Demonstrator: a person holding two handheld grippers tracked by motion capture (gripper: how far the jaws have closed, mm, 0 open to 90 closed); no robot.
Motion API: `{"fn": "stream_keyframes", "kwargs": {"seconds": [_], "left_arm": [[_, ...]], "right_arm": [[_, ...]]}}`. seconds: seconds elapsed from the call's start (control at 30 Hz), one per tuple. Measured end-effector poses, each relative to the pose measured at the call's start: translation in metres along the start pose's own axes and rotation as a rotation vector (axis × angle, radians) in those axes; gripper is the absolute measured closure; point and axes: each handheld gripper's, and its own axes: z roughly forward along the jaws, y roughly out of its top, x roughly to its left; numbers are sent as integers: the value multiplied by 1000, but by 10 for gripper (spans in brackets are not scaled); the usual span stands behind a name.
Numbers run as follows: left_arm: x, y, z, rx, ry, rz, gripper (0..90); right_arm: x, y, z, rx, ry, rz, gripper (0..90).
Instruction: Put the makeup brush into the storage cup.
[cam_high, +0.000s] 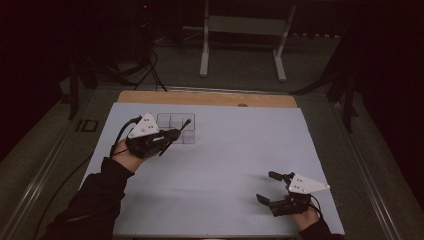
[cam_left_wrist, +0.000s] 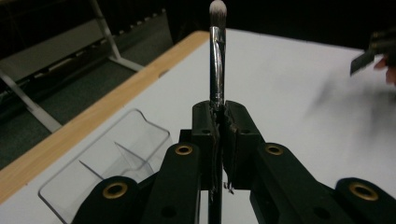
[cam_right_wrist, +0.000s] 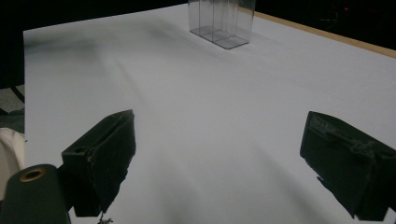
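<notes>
We had the left gripper (cam_high: 172, 134) up over the far-left part of the white sheet (cam_high: 225, 165), and its jaws were pressed tight on a makeup brush (cam_left_wrist: 216, 65). In the left gripper view the brush stood straight up out of the clamp: a shiny metal ferrule rose from between the two black pads, and a small pale tuft of bristles sat at the very top. The dark handle ran down below the pads, between the jaws' arms. From the high view we saw that same brush as a thin dark stick poking out past the gripper's tip, over the clear compartment box (cam_high: 176, 127).

That box sat on the sheet near the far edge, close to the wooden strip of the table (cam_high: 207, 98). In the left gripper view it lay just below and to the left of the clamp, its inner dividers plain to see; whether the brush touched it, we could not tell.

Over on the near-right side, the right gripper (cam_high: 270, 186) rested low by the sheet's near edge, jaws spread wide with nothing between them. Its own view looked across bare white sheet to the clear box (cam_right_wrist: 222, 23) at the far side, well apart from it.
</notes>
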Motion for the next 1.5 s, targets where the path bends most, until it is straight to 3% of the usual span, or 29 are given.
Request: {"fn": "stream_keyframes", "kwargs": {"seconds": [0.23,0.33,0.43,0.5,0.67,0.83,0.9,1.0,1.1,1.23,1.37,1.5], "left_arm": [[2,5,0,-56,18,-29,852],[4,6,1,-88,51,-45,853],[6,5,1,-104,59,-56,852],[10,6,1,-148,83,-81,852],[14,9,3,-175,92,-112,852],[14,11,6,-197,99,-108,852],[18,13,10,-238,102,-145,852],[20,13,12,-265,123,-163,852],[22,14,16,-297,172,-190,852],[23,15,19,-297,185,-193,851],[22,18,27,-332,256,-214,852],[23,18,32,-348,295,-230,852]], "right_arm": [[0,0,0,-5,-2,-8,105],[0,0,-1,-11,2,-8,105],[1,1,-1,-16,0,-7,105],[0,0,-1,-19,3,-2,105],[1,1,-1,-14,2,-7,105],[0,0,-1,-15,1,-3,105],[1,1,-1,-15,2,-5,105],[0,1,-1,-16,2,-4,105],[0,1,-1,-16,2,-3,105],[0,1,-1,-15,3,-4,105],[1,1,-1,-16,5,-4,105],[0,1,-1,-16,6,-3,105]]}}
